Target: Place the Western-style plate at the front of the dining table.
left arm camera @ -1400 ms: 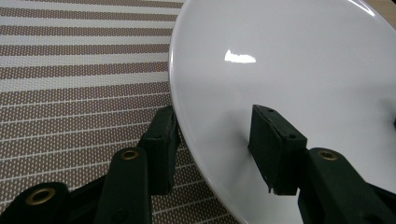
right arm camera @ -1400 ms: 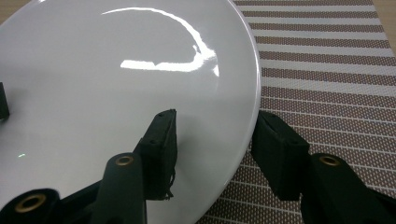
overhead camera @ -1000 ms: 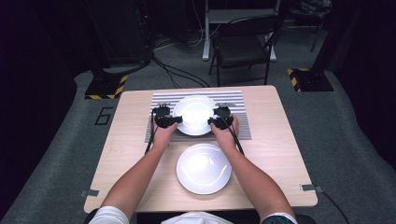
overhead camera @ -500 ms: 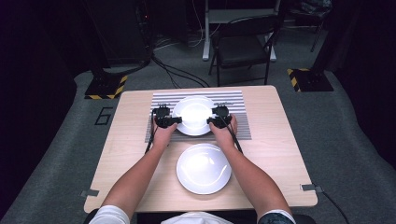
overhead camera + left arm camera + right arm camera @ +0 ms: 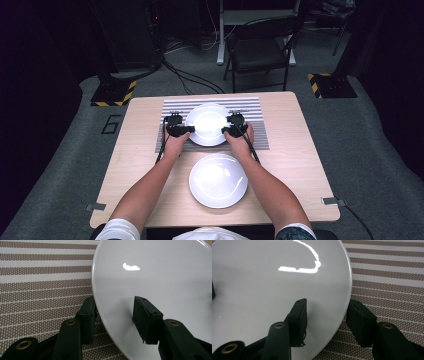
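Observation:
A white plate (image 5: 207,125) lies on the striped placemat (image 5: 250,107) at the far middle of the table. My left gripper (image 5: 186,129) is shut on its left rim and my right gripper (image 5: 227,131) on its right rim. In the left gripper view, one jaw lies on the plate's (image 5: 155,272) upper face and the other under the rim over the mat (image 5: 37,290), with the gripper (image 5: 113,306) clamping the edge. The right gripper view shows the same hold: the gripper (image 5: 327,306) straddles the plate's (image 5: 274,285) rim beside the mat (image 5: 387,277).
A second white plate (image 5: 218,180) sits on the bare wooden table (image 5: 135,145) near the front edge, between the person's forearms. A folding chair (image 5: 260,50) and cables stand on the floor beyond the table's far side.

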A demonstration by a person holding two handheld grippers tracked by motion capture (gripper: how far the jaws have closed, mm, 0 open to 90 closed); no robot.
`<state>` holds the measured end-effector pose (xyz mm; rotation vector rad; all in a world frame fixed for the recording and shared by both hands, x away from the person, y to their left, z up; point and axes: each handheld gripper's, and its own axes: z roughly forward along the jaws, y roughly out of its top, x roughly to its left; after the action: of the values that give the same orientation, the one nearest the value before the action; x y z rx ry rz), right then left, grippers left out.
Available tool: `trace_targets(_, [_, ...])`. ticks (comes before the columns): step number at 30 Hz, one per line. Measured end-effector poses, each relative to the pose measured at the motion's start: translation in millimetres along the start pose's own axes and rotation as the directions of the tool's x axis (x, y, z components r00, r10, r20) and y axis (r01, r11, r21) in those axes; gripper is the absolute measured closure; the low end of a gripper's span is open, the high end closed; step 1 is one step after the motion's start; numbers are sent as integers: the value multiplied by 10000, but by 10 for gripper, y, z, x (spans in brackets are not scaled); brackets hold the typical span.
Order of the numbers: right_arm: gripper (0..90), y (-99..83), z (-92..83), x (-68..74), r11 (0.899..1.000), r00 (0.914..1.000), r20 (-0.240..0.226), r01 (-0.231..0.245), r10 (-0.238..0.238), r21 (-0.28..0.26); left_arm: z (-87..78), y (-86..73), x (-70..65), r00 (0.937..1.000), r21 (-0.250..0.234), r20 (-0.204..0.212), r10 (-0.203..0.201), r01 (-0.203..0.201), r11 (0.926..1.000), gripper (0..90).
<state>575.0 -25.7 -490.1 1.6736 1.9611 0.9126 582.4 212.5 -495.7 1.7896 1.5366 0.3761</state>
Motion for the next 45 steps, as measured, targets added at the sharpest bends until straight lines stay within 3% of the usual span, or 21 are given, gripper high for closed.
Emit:
trace_targets(25, [507,-22,135,-49,9993,9999,88,-90,87,351,150,19,-4,9997,334,-186,155,-149,9993,544])
trace_targets(45, [506,-28,155,-38,9997,10000,-21,61,-61,232,171,17,49,9998,440,-172,91,-84,9990,547])
